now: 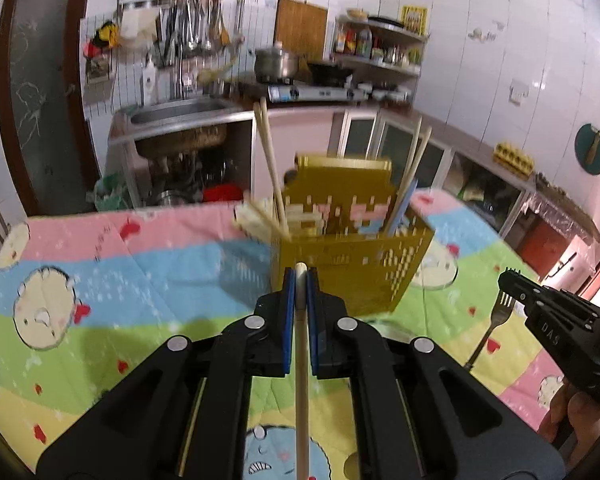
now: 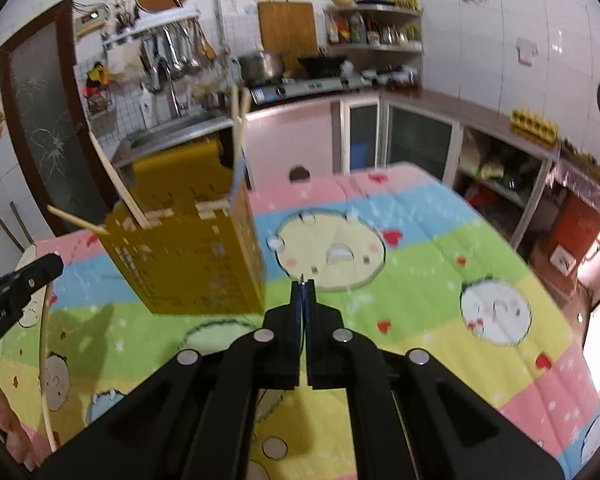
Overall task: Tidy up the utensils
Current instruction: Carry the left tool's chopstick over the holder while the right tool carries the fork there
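Jaws clamp chopstick (image 1: pixel 300 320) and fork (image 1: pixel 496 316); yellow caddy (image 1: pixel 352 264) stands ahead.

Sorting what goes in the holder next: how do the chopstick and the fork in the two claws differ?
The chopstick is pale wood, a plain round stick; the fork is shiny metal with tines. The left claw clamps the chopstick near its upper end; the right claw pinches the fork by its tines. Both hang above the tablecloth, outside the yellow holder.
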Action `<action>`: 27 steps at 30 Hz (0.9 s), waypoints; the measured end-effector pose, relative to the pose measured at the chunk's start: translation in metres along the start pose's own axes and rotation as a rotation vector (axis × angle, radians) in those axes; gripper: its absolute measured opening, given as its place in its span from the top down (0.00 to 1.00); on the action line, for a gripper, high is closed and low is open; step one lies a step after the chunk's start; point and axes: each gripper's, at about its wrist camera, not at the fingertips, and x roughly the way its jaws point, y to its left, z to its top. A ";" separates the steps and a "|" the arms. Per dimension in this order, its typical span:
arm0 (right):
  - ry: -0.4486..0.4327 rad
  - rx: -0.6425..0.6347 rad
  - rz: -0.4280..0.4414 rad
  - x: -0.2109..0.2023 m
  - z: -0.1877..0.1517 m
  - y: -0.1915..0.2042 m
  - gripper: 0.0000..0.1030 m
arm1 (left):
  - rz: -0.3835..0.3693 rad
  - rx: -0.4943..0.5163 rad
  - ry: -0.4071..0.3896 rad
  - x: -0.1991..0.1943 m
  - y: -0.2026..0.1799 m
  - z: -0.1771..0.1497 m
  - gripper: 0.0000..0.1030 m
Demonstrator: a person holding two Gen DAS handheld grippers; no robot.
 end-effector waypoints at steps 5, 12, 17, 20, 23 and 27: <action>-0.109 -0.062 -0.023 -0.020 0.013 0.012 0.98 | -0.018 0.001 -0.078 -0.017 0.001 0.016 0.96; -0.196 -0.121 -0.049 -0.037 0.032 0.021 0.98 | -0.034 0.010 -0.161 -0.030 0.001 0.032 0.96; -0.252 -0.147 -0.070 -0.050 0.059 0.025 0.98 | -0.049 0.017 -0.230 -0.037 -0.001 0.057 0.96; -0.295 -0.166 -0.083 -0.060 0.084 0.030 0.98 | -0.059 0.032 -0.299 -0.045 -0.006 0.078 0.96; -0.328 -0.174 -0.095 -0.065 0.108 0.034 0.98 | -0.068 0.039 -0.372 -0.050 -0.011 0.100 0.96; -0.351 -0.181 -0.097 -0.061 0.132 0.039 0.98 | -0.079 0.043 -0.461 -0.047 -0.018 0.124 0.96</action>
